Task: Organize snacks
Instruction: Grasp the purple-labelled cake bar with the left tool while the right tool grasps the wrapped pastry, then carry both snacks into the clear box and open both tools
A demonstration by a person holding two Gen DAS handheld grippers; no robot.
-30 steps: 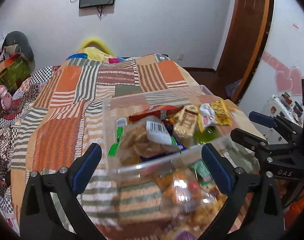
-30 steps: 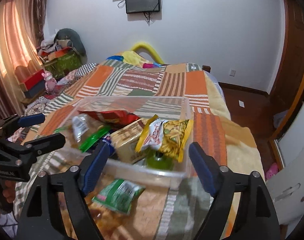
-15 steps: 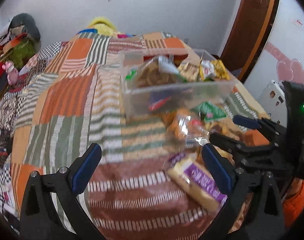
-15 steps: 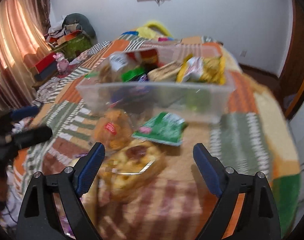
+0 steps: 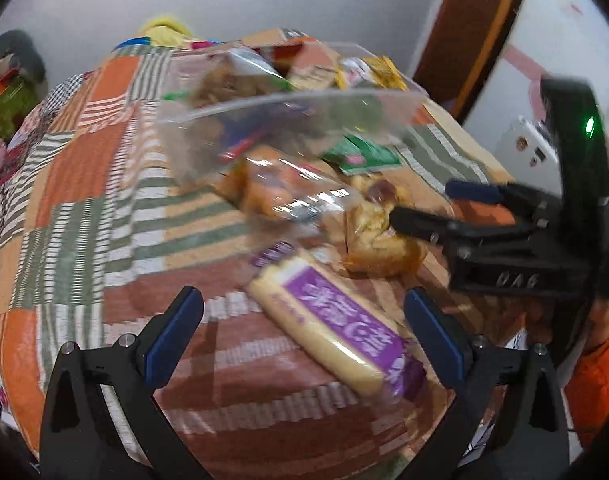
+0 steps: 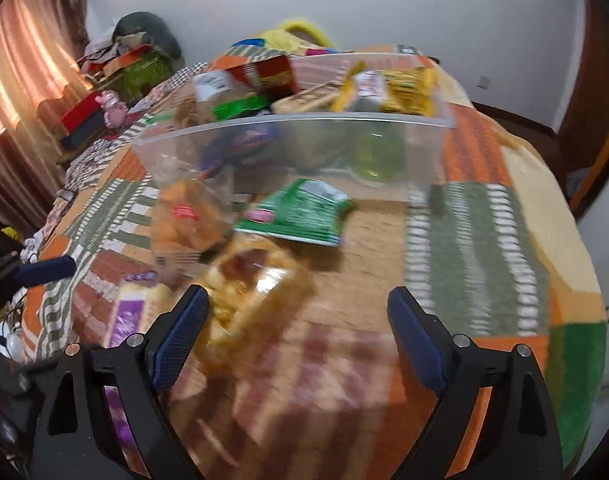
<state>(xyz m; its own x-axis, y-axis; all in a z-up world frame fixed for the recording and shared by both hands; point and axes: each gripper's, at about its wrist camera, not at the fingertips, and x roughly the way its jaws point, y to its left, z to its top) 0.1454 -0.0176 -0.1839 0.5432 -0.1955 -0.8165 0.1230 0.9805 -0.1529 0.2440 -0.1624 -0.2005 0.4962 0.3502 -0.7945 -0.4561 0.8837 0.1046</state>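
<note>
- Two grippers are seen angled down over a patchwork bedspread; both frames are motion-blurred.
- Left gripper: jaws are spread wide, nothing is pinched. A purple-and-cream snack pack is lying flat on the bedspread between the blue pads, nearer the right-hand pad; no contact with either pad can be seen.
- Just beyond the left jaws, a clear bag of orange-brown pastries is lying on the spread, and an amber-wrapped bun pack is found up and to the right of it.
- Right gripper: jaws are released and have just been opening; nothing is gripped. The same bun pack is lying between the pads, close beside the left-hand pad; touching cannot be told through the blur.
- In the left view the right gripper is seen from the side, with its lower finger tip at the bun pack.
- A green snack packet is lying flat ahead of the right jaws, near centre.
- A clear plastic bin is placed well ahead of both jaws, already loaded with mixed snacks: yellow packets, a red packet, a green round item seen through the front wall.
- An orange sleeve is seen at the right edge of the left view.
</note>
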